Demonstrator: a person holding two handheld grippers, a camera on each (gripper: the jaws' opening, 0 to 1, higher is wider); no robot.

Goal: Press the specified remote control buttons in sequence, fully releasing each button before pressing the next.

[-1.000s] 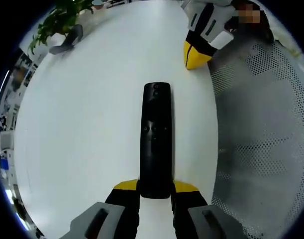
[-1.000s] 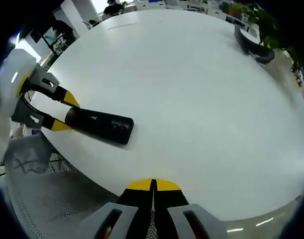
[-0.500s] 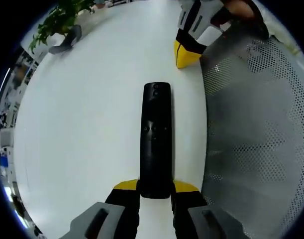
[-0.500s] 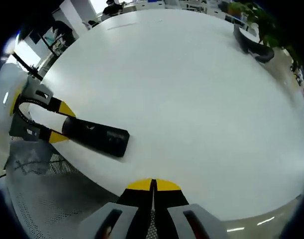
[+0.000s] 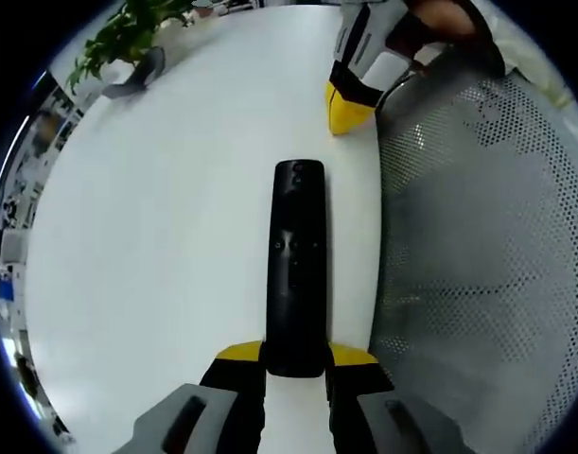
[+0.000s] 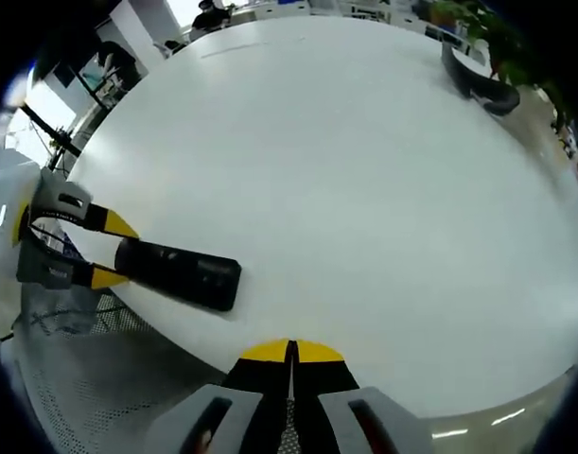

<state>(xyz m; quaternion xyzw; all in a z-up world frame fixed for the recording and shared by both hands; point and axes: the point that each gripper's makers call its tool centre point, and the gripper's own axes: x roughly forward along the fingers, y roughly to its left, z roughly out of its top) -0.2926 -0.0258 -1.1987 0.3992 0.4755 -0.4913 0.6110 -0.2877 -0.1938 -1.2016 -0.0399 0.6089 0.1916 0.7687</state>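
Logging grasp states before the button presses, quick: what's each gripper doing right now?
Left gripper: shut on the black remote, holding its near end.
Right gripper: shut, holding nothing, over the white table.

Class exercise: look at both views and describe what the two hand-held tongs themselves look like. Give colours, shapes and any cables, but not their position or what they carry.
The left tongs have black jaws with yellow tips and grey blocks behind them. In the right gripper view the same tongs show yellow wedge tips on grey metal arms, with thin black cables looping to a pale body. The right tongs match: black jaws capped in yellow, grey blocks behind.
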